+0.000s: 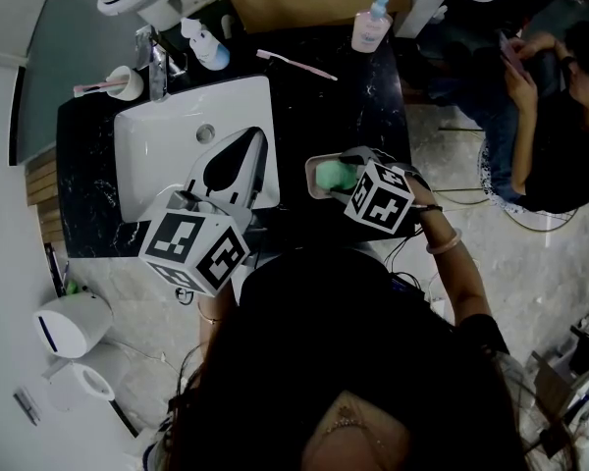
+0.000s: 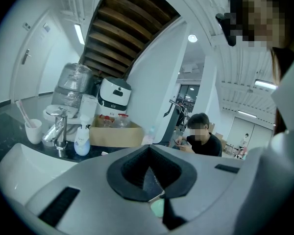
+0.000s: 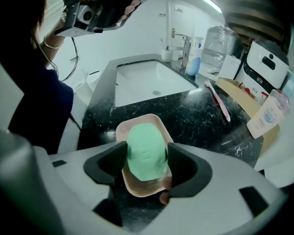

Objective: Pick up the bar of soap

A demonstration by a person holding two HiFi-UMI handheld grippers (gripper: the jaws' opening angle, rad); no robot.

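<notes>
Straddling the bar of soap, the right gripper has its jaws spread wide, one dark pad on each long flank of the green bar and close beside it. I cannot tell whether either pad already touches. The soap lies flat in a pale pink dish on the black counter, near its front edge and just right of the sink. The gripper tilts steeply down onto it from the front.

The left gripper hangs nearly level over the front part of the sink, tips drawn together with nothing between them, and seems to have no part in this.

By my reading the reach is finished and the grasp has not begun, so the step in hand is lining up on the bar. The next move calls for closing both pads evenly on the flanks, low enough to get past the rounded top but clear of the dish rim, then lifting straight up. Soap is slick, so a squeeze that is off-centre could squirt the bar out or drag the dish along
</notes>
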